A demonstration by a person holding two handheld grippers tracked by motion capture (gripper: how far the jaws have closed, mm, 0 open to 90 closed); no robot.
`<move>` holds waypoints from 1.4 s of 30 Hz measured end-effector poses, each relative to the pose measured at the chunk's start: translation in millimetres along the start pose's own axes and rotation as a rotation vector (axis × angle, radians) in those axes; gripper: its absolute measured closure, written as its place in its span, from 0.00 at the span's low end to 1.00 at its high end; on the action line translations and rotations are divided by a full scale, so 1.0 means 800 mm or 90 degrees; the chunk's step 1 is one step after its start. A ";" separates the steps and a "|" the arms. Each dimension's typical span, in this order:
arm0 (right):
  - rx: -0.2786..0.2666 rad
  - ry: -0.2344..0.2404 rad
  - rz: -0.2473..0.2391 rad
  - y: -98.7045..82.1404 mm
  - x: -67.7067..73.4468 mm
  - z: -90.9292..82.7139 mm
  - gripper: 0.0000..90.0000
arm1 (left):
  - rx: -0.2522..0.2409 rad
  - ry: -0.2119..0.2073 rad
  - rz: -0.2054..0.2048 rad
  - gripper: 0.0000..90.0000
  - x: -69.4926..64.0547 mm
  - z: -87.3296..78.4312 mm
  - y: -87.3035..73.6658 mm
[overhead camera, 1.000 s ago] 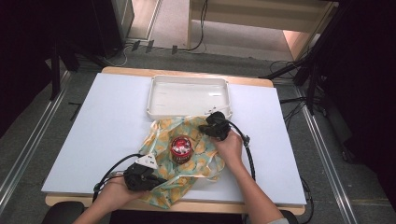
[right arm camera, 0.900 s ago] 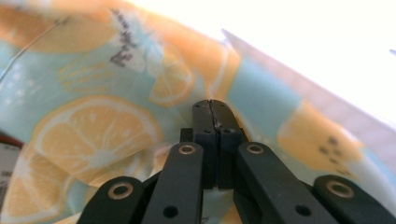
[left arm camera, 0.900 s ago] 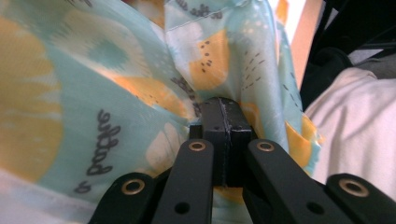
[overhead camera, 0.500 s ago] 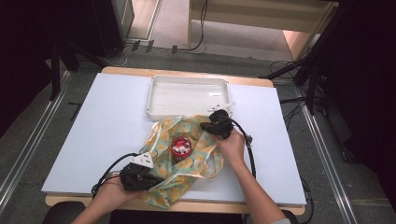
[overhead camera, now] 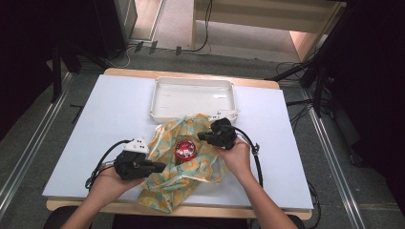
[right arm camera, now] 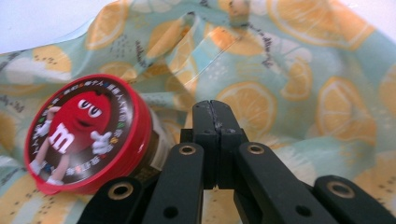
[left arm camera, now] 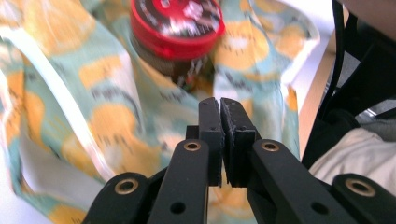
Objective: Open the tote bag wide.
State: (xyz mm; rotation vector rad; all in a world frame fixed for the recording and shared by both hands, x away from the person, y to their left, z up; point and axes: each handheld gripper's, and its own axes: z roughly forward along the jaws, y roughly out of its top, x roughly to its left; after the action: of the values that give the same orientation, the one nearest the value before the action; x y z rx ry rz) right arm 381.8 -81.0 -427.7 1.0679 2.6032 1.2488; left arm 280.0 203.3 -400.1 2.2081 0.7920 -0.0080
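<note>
The lemon-print cloth (overhead camera: 184, 164) has been pulled up more around the jar (overhead camera: 184, 149) than a moment ago (both grippers were lifted). The jar is stood upright in the cloth's middle, red lid up. The left gripper (overhead camera: 160, 166) and right gripper (overhead camera: 200, 137) are shut, with nothing seen between their jaws.

Jar (overhead camera: 184, 149) on cloth (overhead camera: 168, 183) (before tray (overhead camera: 192, 97))
</note>
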 end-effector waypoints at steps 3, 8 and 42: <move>0.003 0.006 -0.002 -0.002 0.005 0.000 1.00 | -0.006 0.001 -0.005 0.98 0.011 0.003 0.015; 0.005 0.011 -0.008 -0.003 0.008 0.003 1.00 | 0.006 0.013 -0.012 0.99 0.034 0.014 0.034; 0.079 0.008 -0.008 -0.074 0.030 0.000 1.00 | 0.028 0.012 -0.049 0.99 0.096 0.074 0.037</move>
State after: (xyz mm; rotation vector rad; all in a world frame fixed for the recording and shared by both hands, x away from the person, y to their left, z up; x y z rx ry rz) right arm 330.2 -92.1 -464.0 1.0643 2.7240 1.1067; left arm 372.2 190.0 -440.6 2.2201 0.8942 -0.0423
